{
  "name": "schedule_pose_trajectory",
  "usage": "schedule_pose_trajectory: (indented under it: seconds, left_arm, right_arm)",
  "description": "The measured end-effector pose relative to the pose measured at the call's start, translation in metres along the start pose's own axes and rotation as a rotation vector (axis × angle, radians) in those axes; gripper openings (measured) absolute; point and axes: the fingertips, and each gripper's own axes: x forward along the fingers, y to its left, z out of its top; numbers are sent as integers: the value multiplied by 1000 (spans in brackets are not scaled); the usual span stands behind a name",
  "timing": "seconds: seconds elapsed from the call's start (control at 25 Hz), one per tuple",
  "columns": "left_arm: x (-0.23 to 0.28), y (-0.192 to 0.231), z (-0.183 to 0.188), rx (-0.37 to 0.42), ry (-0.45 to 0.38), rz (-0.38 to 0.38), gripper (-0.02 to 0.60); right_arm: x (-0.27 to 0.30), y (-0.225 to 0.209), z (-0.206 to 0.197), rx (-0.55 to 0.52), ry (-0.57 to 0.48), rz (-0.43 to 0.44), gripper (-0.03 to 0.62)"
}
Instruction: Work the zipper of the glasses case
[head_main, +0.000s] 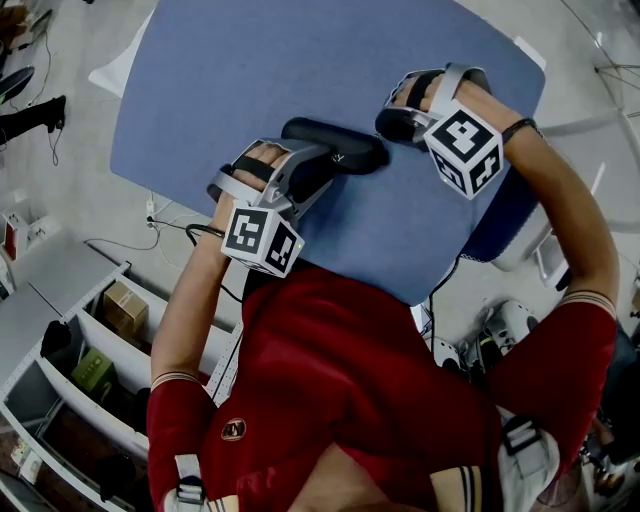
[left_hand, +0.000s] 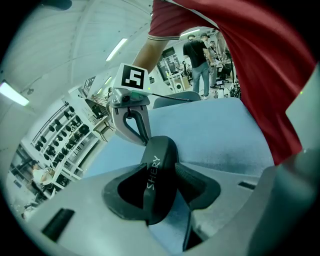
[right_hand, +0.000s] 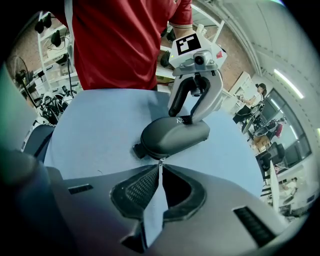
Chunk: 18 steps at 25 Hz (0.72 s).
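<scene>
Left tongs (left_hand: 161, 175), right tongs (right_hand: 160, 167) at case (right_hand: 172, 134) ends, wide mat (right_hand: 95, 125) around

- Blue table top (head_main: 250, 80), running from near to far
- White shelf unit (head_main: 60, 275) on the floor, near left, holding a cardboard box (head_main: 124, 307) and a green box (head_main: 92, 370)
- Black cable (head_main: 130, 244) on the floor, left of the table
- Person in jeans (left_hand: 201, 65) standing far off

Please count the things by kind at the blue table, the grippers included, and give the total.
Glasses case: 1
Grippers: 2 (left gripper on the case, right gripper on the zipper pull)
Total: 3
</scene>
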Motion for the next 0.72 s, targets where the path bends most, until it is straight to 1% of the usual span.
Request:
schedule_pose_trajectory:
  seconds: [0.24, 0.4, 0.48, 0.56, 0.72]
  left_arm:
    - [0, 0, 1, 1, 5, -1, 166]
    - [0, -2, 1, 7, 2, -1, 166]
    - [0, -2, 1, 11, -2, 3, 166]
    - [0, -3, 2, 11, -3, 3, 166]
    - [0, -5, 3, 12, -2, -2, 166]
  right_arm:
    - [0, -3, 3, 35, -17, -13, 20]
    - [3, 2, 2, 32, -13, 29, 43]
    - [4, 4, 2, 31, -15, 39, 66]
    - [6, 5, 4, 17, -17, 39, 80]
    - [9, 5, 5, -32, -13, 34, 82]
